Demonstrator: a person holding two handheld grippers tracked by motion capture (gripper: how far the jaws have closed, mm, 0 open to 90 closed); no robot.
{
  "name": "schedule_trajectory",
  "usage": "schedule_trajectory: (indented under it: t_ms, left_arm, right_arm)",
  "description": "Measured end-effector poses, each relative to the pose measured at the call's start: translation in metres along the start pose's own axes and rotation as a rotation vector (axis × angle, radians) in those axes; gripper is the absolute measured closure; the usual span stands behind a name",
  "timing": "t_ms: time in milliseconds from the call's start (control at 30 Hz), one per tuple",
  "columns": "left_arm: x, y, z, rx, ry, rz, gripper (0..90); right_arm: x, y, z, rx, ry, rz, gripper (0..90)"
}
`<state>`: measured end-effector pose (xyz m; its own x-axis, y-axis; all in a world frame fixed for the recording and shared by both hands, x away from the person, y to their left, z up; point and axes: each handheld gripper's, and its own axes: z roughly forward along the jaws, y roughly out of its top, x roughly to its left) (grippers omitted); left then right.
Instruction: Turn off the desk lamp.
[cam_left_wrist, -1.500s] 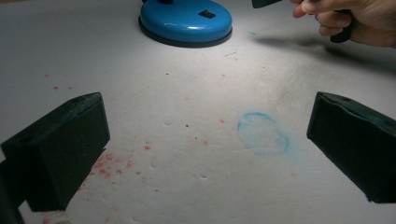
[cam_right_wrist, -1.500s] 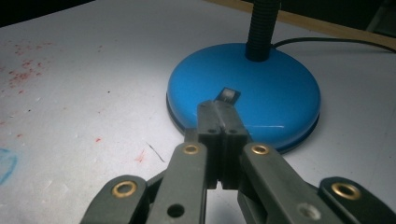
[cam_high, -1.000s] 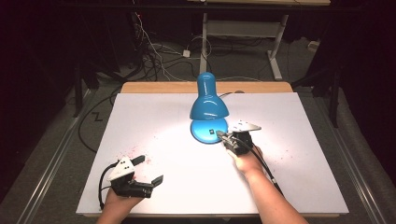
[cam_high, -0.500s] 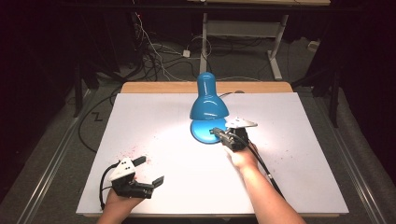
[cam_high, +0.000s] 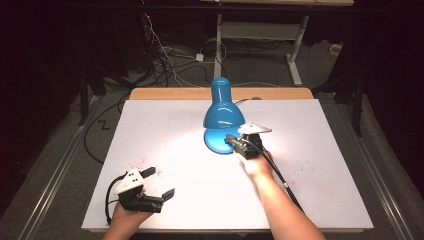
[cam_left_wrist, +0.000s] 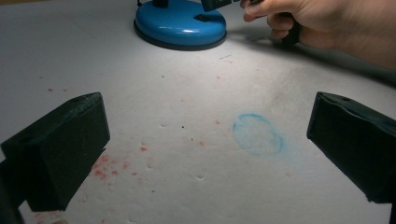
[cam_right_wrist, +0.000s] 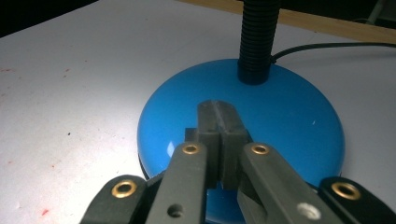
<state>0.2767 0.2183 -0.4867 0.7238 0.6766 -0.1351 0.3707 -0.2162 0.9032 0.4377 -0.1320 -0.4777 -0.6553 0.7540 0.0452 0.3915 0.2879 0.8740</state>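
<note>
A lit blue desk lamp stands at the table's far middle, its shade (cam_high: 223, 112) bent down over its round base (cam_high: 216, 143). My right gripper (cam_high: 230, 140) is shut, with its tips over the near right part of that base (cam_right_wrist: 289, 121). In the right gripper view its jaws (cam_right_wrist: 219, 114) are pressed together just above the blue surface, in front of the black gooseneck (cam_right_wrist: 258, 37). My left gripper (cam_high: 160, 182) rests open near the front left edge, with nothing between its pads (cam_left_wrist: 70, 140). From there I see the base (cam_left_wrist: 180, 23) and the right hand (cam_left_wrist: 317, 18).
The white tabletop (cam_high: 165, 130) carries red specks (cam_left_wrist: 107, 165) and a faint blue ring stain (cam_left_wrist: 258, 134). The lamp's black cord (cam_right_wrist: 327, 46) runs off past the wooden far edge (cam_high: 280, 93). Cables and a metal table frame (cam_high: 260, 30) lie on the floor behind.
My right gripper has slid forward and left, so its shut tips now sit over the lamp base. The left gripper has stayed put.
</note>
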Motion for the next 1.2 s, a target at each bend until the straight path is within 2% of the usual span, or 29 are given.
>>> schedule_trajectory:
  t_ms: [500,1200]
  left_arm:
    - [0.0005,0.0004,-0.0004,-0.001,-0.003,0.0,0.0]
    - [0.0001,0.0007,-0.001,-0.005,-0.001,0.0,0.0]
  right_arm:
    - [-0.0025,0.0004,0.0054,0.034,-0.014,-0.002,90.0]
    - [-0.0036,0.0018,0.0072,0.04,0.001,0.005,90.0]
